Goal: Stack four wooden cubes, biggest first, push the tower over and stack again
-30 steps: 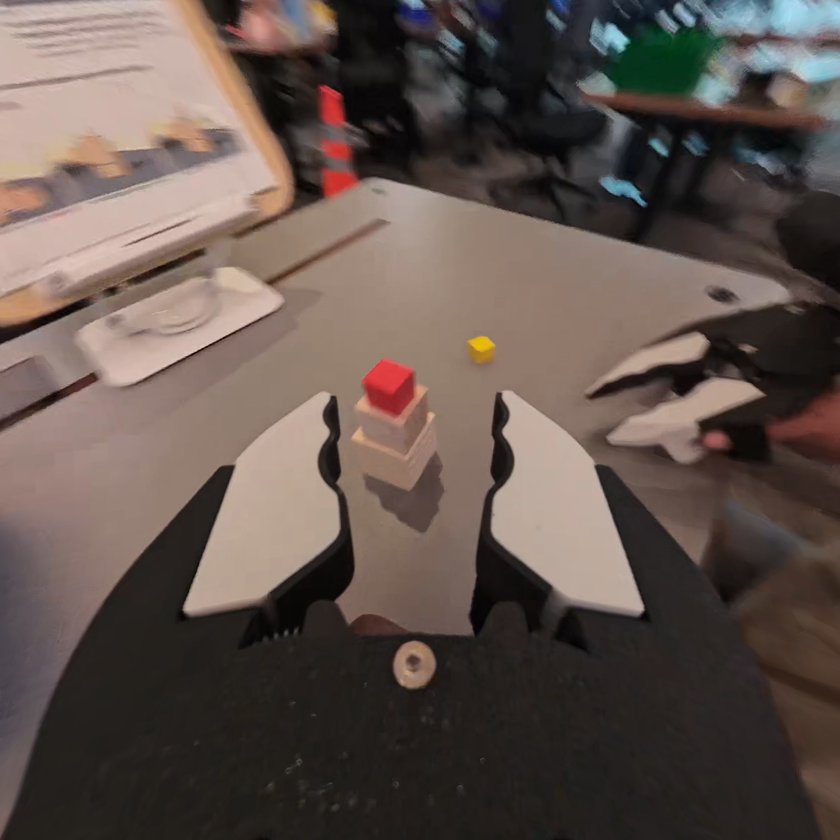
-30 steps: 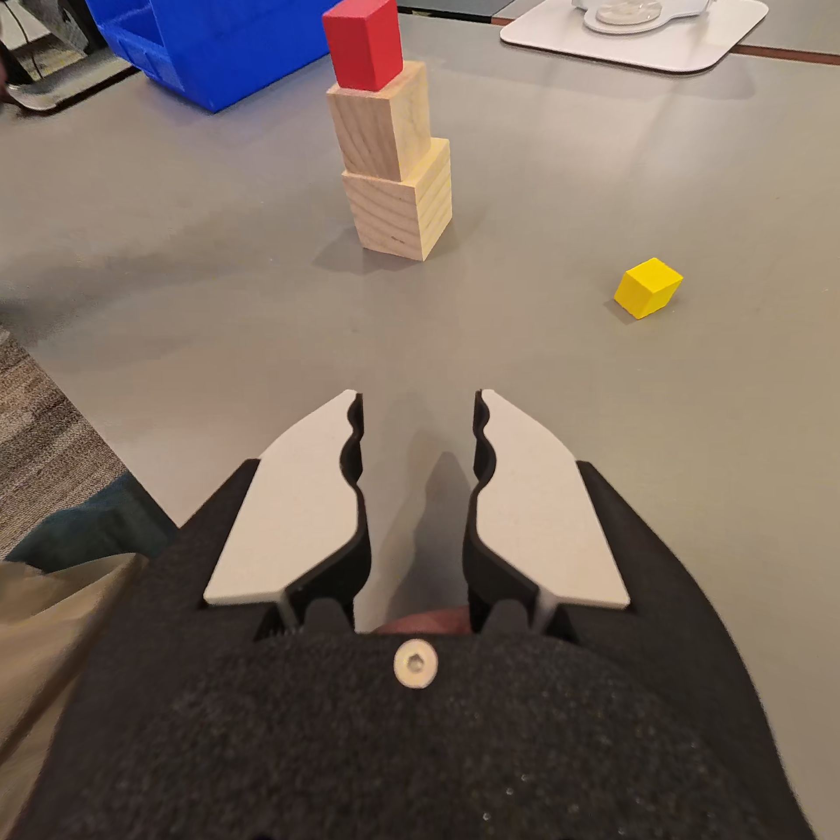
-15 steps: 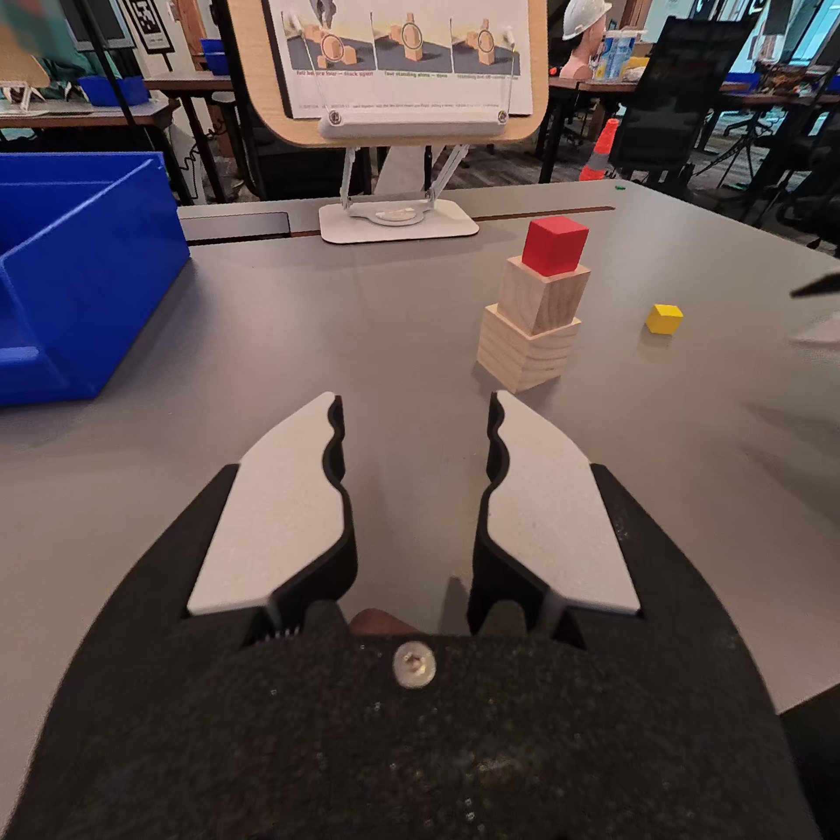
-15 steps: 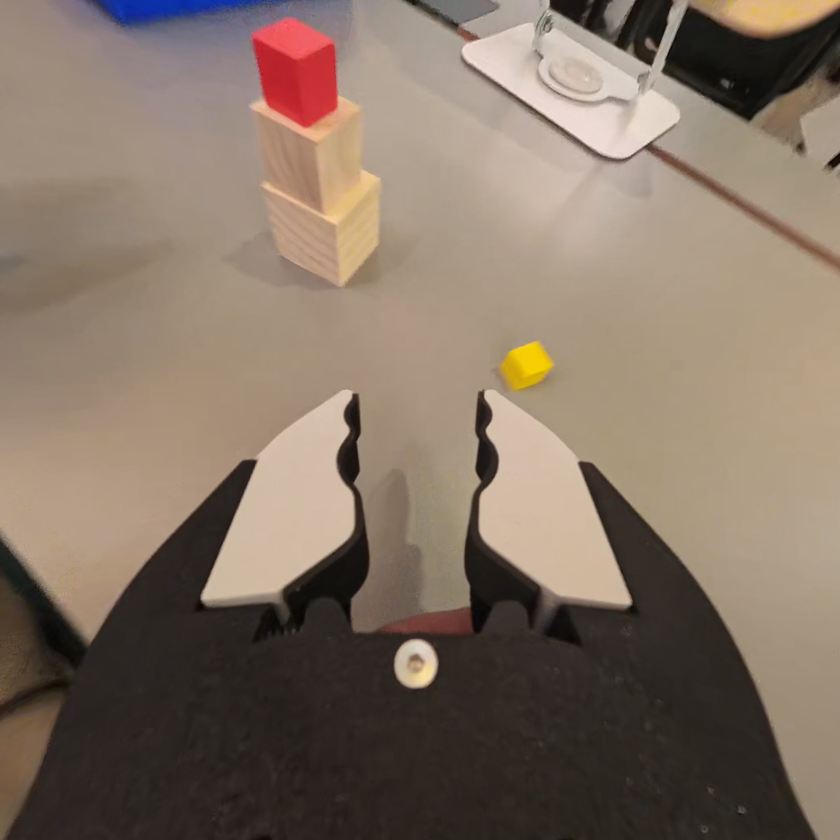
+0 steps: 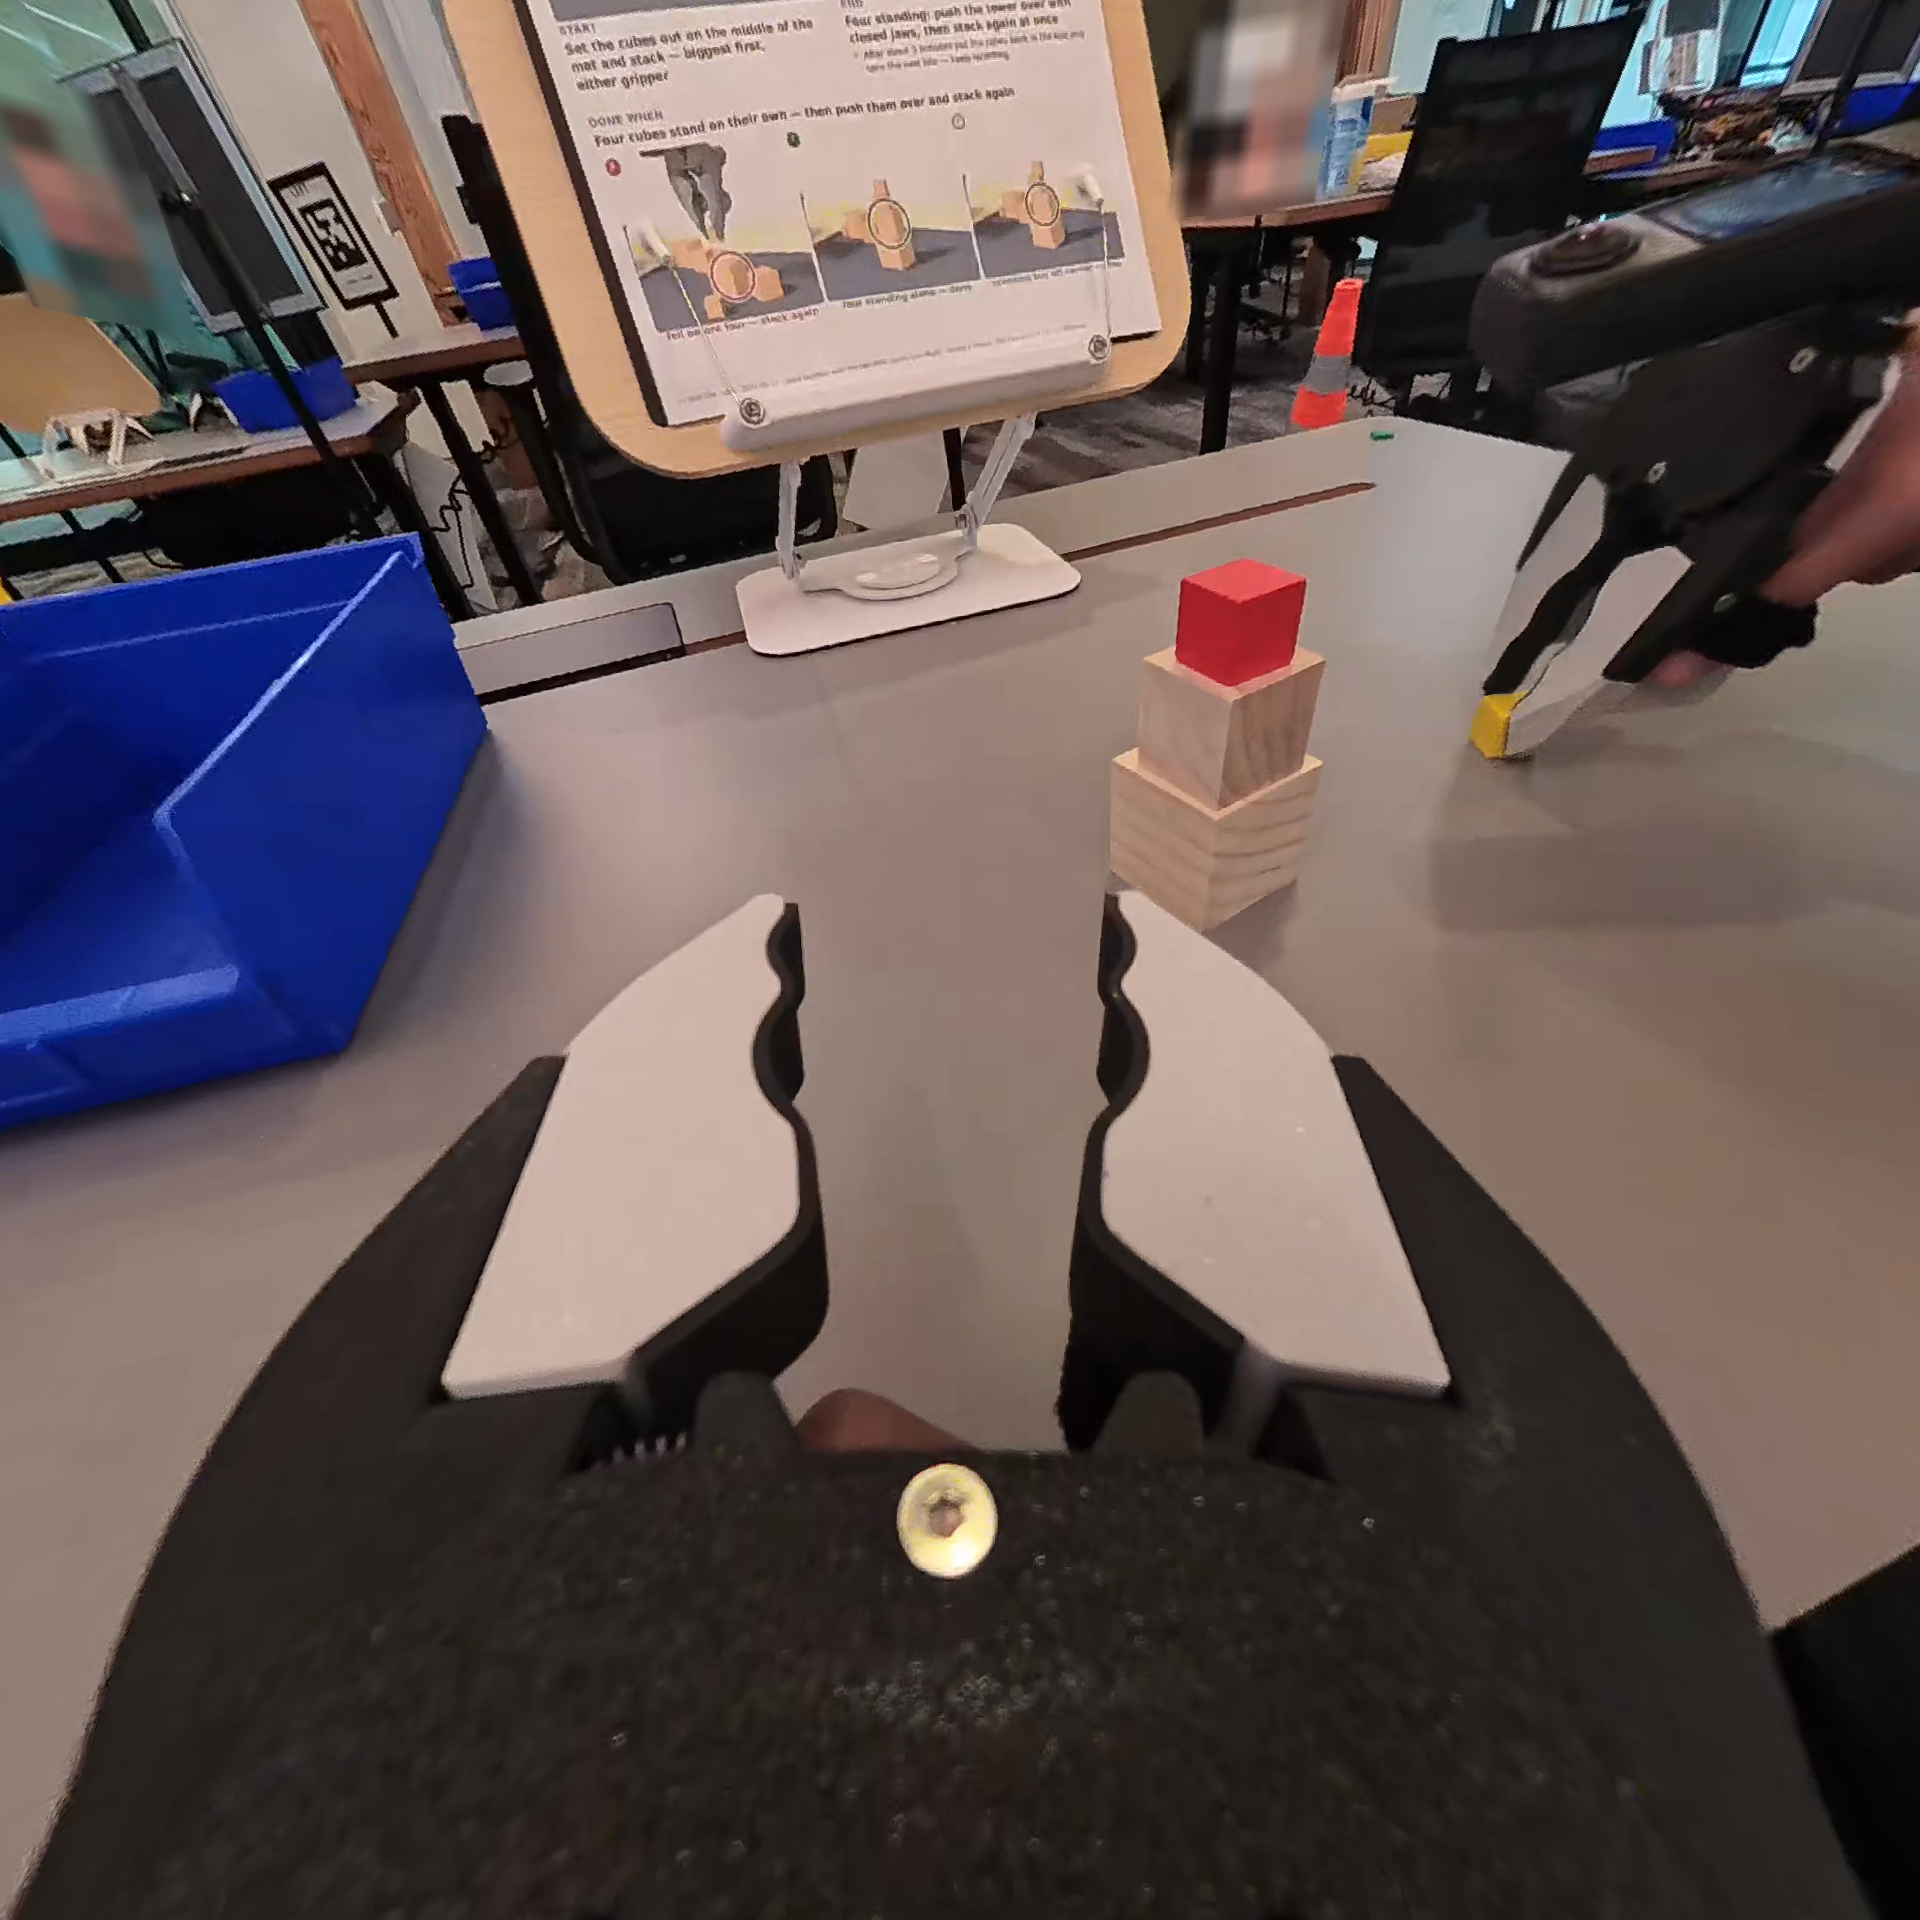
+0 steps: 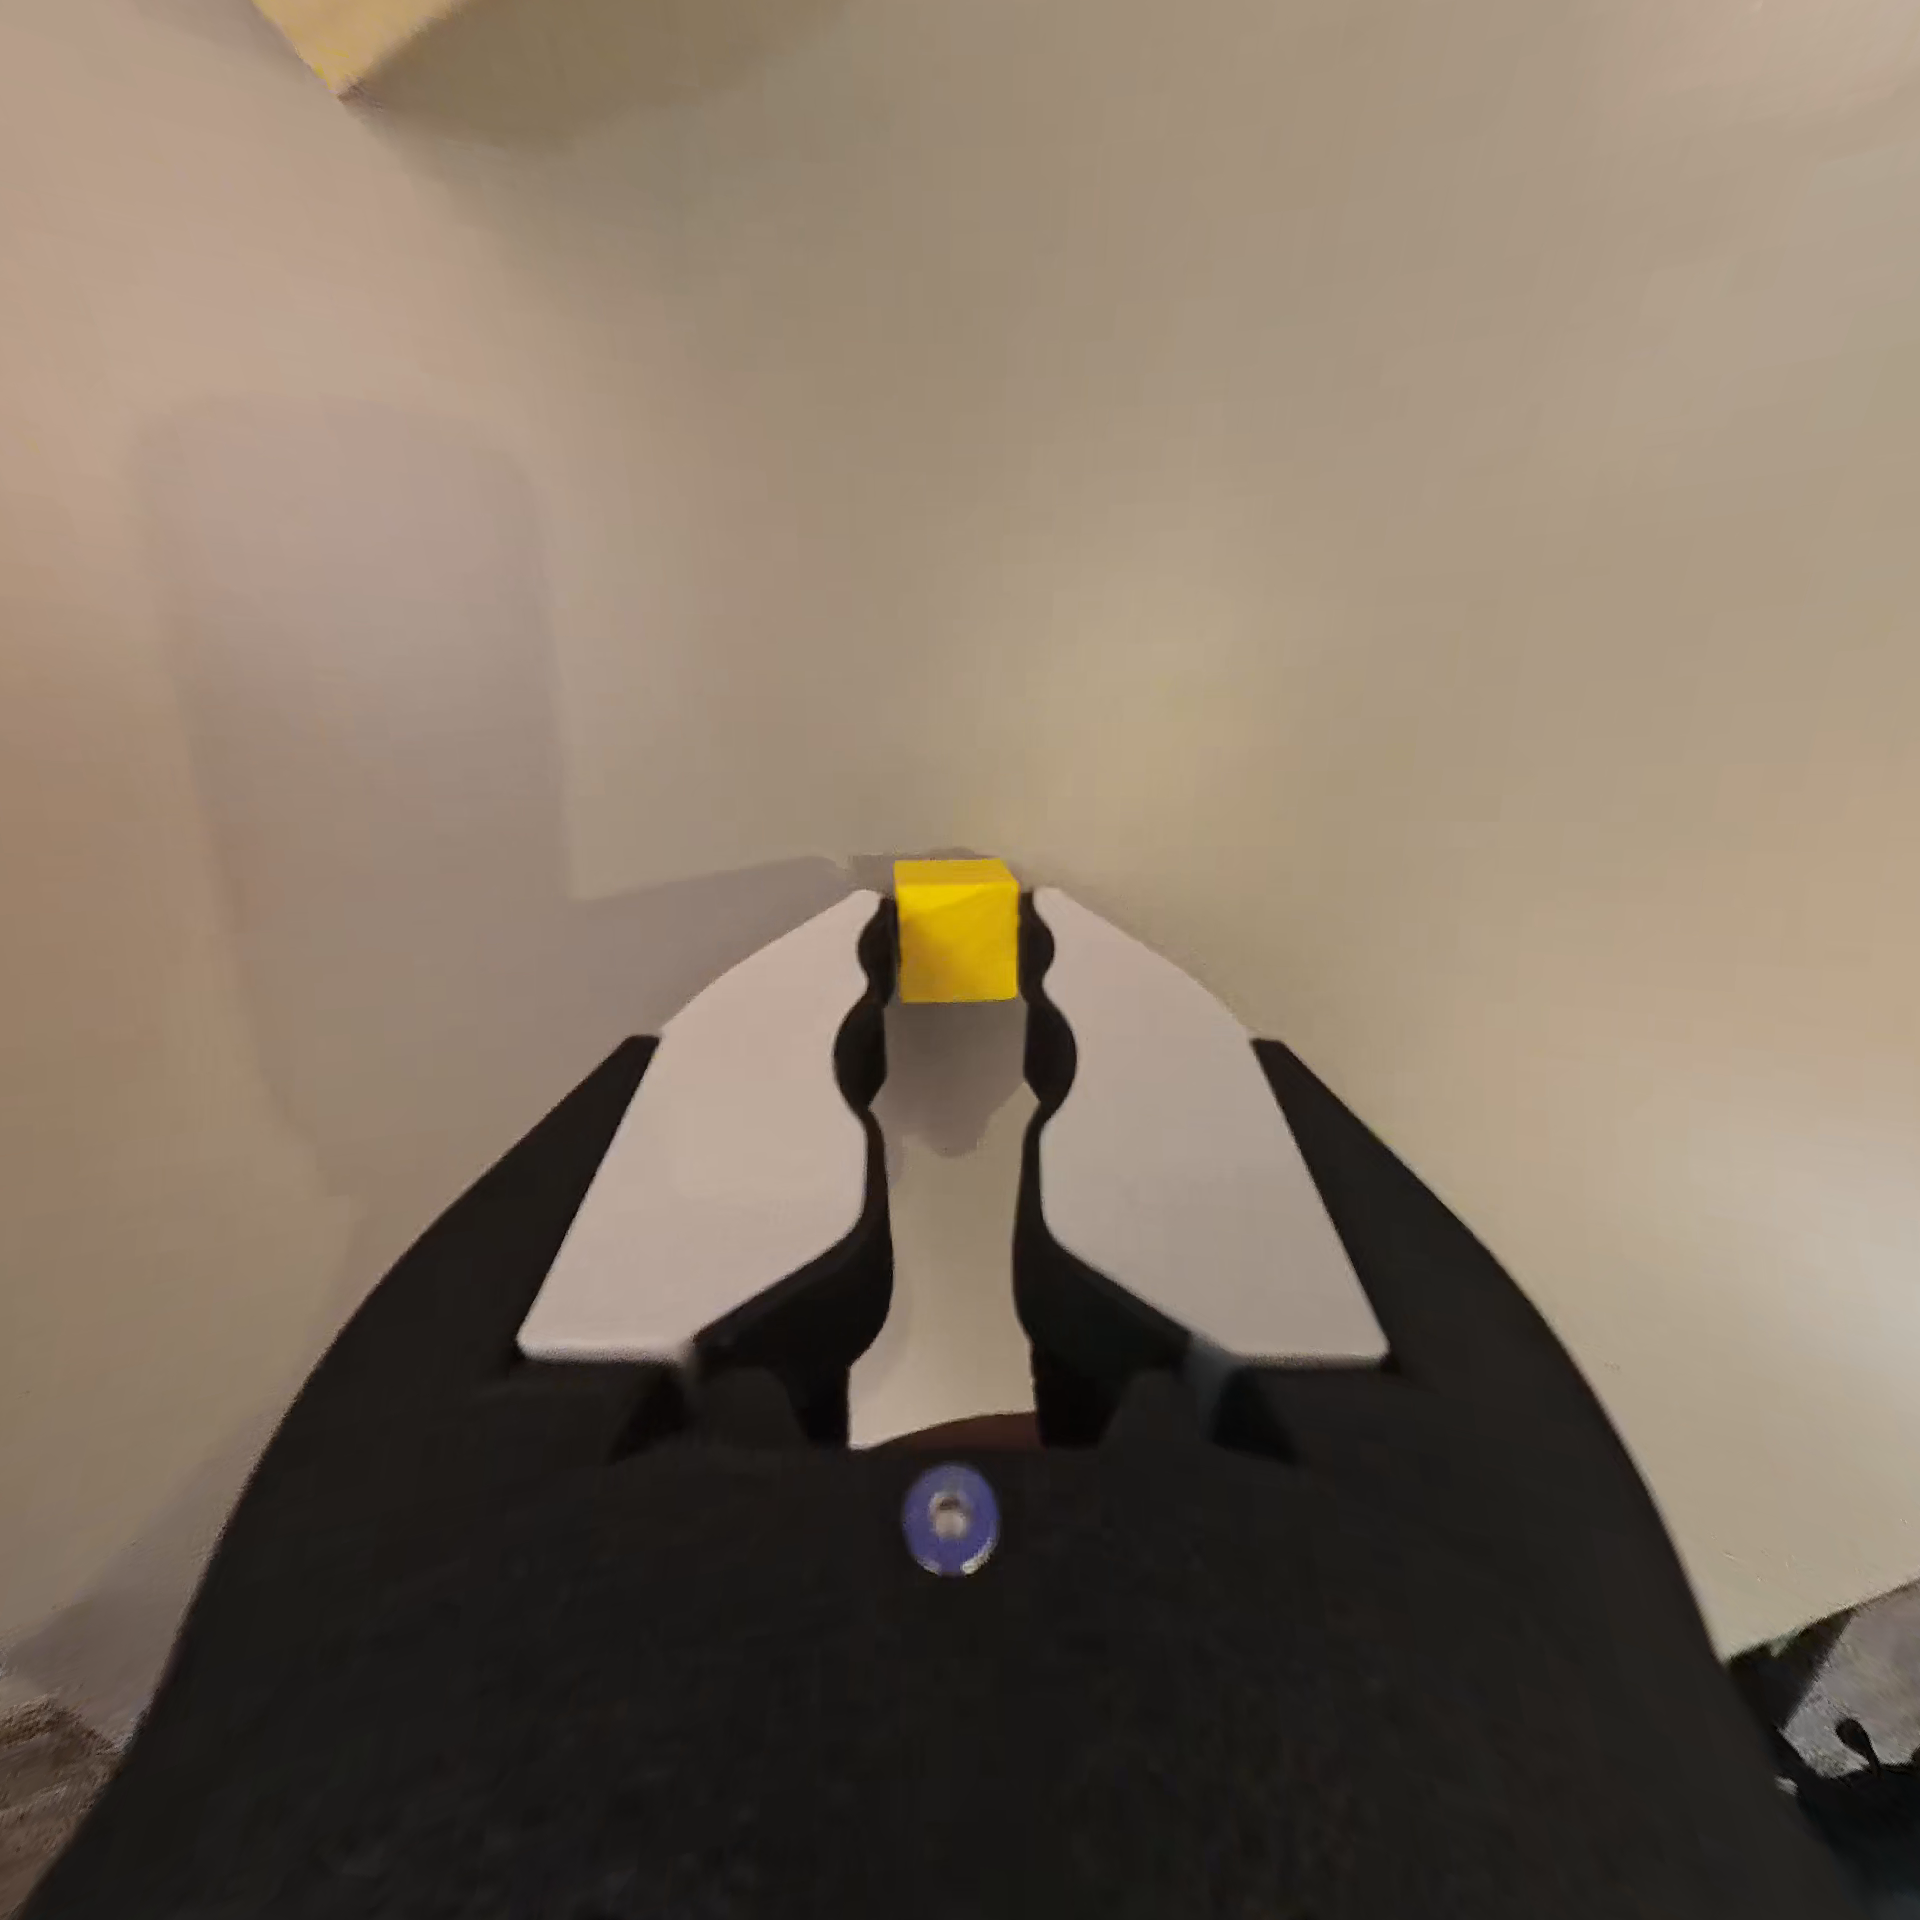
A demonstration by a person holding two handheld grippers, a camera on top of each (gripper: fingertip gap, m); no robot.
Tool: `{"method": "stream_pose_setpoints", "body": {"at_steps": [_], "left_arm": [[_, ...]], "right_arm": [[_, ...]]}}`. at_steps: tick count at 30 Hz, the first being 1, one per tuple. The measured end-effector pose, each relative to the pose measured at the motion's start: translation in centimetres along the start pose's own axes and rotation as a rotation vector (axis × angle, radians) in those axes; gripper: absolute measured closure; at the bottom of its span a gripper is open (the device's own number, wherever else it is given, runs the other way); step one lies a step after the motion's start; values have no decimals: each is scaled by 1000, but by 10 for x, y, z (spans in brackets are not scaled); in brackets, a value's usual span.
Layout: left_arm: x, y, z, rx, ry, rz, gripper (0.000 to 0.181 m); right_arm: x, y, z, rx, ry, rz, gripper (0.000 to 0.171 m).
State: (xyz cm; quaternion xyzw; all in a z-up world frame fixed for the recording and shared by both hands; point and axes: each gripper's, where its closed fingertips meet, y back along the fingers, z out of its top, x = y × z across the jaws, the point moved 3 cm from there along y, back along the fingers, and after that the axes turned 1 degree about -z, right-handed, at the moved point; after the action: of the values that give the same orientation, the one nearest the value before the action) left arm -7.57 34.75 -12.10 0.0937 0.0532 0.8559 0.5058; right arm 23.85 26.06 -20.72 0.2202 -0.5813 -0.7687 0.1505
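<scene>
Cubes, three stacked: big cube [image 5: 1210,842] at bottom, mid cube [image 5: 1226,727] on it, red cube [image 5: 1238,620] on top, each turned a little against the one below. Tower as landmark from here on.

Far left of tower: blue bin [image 5: 208,810] on worktop [image 5: 831,790]. Behind tower and a little left: stand [image 5: 904,587] bearing an instruction board [image 5: 852,208]. Nearer than tower and left of it: left gripper [image 5: 948,925], spread wide, empty, tips just short of big cube and not touching. Right of tower, well apart: right gripper [image 5: 1527,717], low at worktop level, tips about yellow cube [image 5: 1496,725].

Right wrist view, somewhat blurred: right gripper [image 6: 956,940] narrowed around yellow cube [image 6: 954,943], pads at or just beside both faces; contact looks made, though a hair of slack cannot be ruled out. Cube at or barely off worktop; cannot tell which.

Step in hand, by judgement: pickup of fourth and smallest cube. Three of four placed in first build.

Next move calls for: firm pinch, straight lift, carry leftward to above red cube, level lowering, gentle release. Small top face, so little margin; a sideways nudge likely to topple tower early.
</scene>
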Motion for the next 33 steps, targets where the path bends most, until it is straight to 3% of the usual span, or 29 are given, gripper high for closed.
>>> {"method": "stream_pose_setpoints", "body": {"at_steps": [3, 9, 14, 19, 28, 33], "left_arm": [[1, 2, -2, -3, 12, -15, 128], [1, 0, -13, 19, 58, -41, 130], [-6, 0, -19, 39, 51, -64, 130], [-15, 2, -20, 36, 16, -81, 131], [-22, 0, -23, 54, 7, -111, 132], [-23, -1, -25, 61, 6, -116, 132]], "right_arm": [[1, 17, 15, -37, 48, -26, 150], [34, 97, 114, -348, 241, -26, 150], [52, 106, 161, -294, 360, 54, 149], [53, 91, 169, -188, 382, 95, 149], [54, 88, 166, -148, 371, 115, 149], [50, 98, 165, -210, 344, 96, 133]]}}
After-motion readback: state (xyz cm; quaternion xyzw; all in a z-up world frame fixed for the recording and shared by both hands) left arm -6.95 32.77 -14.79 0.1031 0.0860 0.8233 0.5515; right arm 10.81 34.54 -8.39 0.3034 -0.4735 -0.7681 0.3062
